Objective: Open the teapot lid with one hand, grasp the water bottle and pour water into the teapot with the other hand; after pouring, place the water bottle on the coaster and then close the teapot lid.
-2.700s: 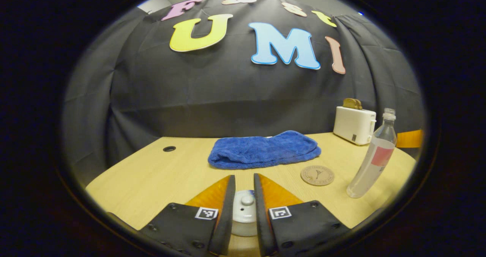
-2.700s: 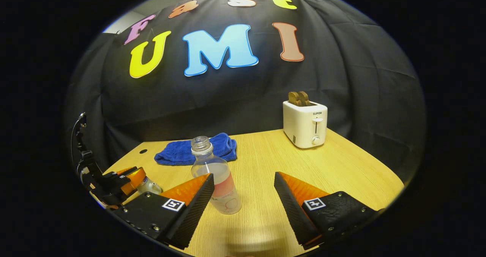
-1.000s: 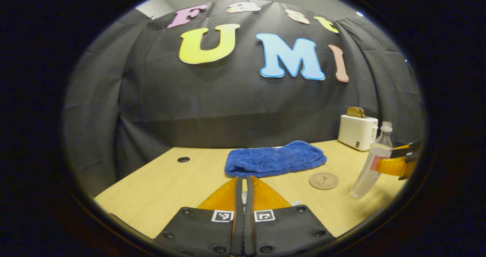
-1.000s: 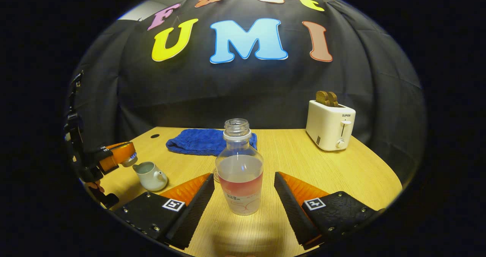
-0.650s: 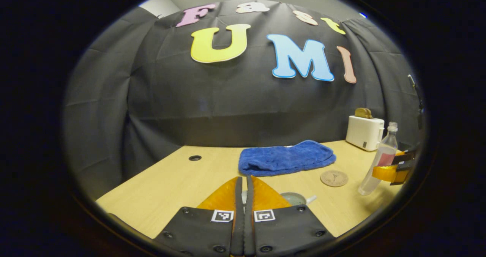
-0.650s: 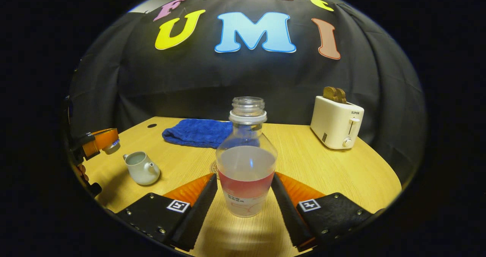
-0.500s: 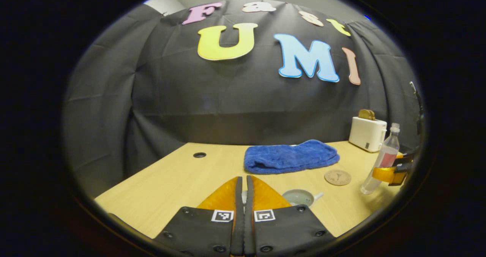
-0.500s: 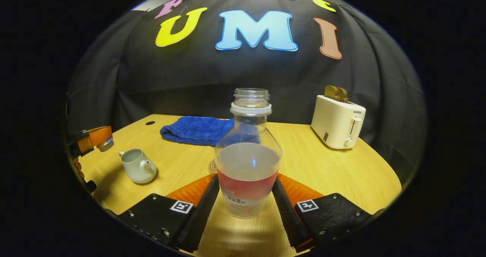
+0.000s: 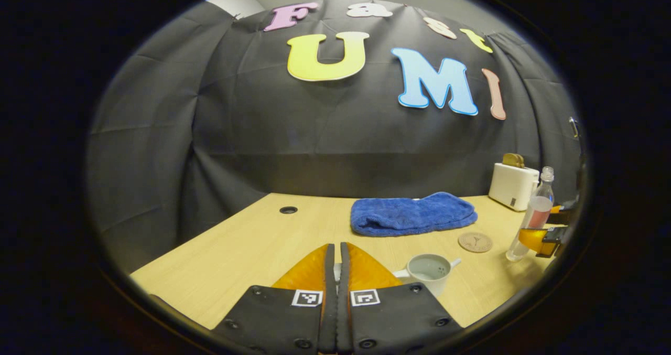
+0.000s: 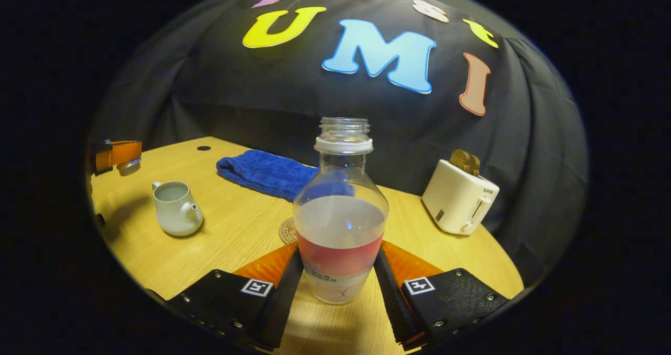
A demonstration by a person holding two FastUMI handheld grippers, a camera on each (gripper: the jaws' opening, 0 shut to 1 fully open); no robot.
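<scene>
Bottle gripped, teapot uncovered.
Right gripper [image 10: 335,279] clamps the labelled lower body of the uncapped water bottle [image 10: 339,224]: thin plastic, likely yielding, smooth, part full, so hold low and firm. Left gripper [image 9: 335,271] pinches the teapot lid [image 10: 128,166], aloft at far left. Open ceramic teapot [image 10: 174,208], breakable, stands well apart across bare table [image 10: 230,234]; coaster [image 9: 475,241] is behind the bottle.
</scene>
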